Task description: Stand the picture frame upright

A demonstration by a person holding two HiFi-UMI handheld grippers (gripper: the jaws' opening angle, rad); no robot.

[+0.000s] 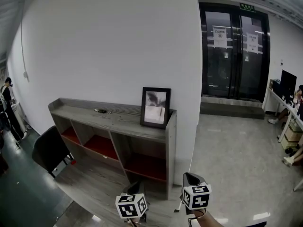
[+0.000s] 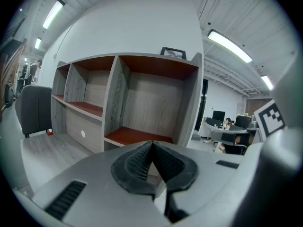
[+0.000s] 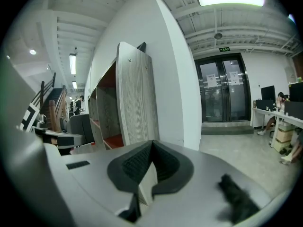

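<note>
Atop the shelf (image 1: pixel 118 120) the picture frame (image 1: pixel 155 107) stands upright — seemingly done, so left gripper (image 2: pixel 151 144) and right gripper (image 3: pixel 151 144) hang low, jaws closed, empty.

This looks like an office. In the upper right of the head view stand tall black glass double doors (image 1: pixel 234 51). White paper notices (image 1: pixel 220 37) are stuck on them, and a small green exit sign (image 1: pixel 246 6) hangs above. At the right edge a long white bench (image 1: pixel 283 107) holds a black computer screen (image 1: pixel 288 85), and a person (image 1: pixel 299 93) sits by it. A black office chair (image 1: pixel 49 151) stands at the lower left. Long white tube lights (image 2: pixel 229 45) run across the bare ceiling.
</note>
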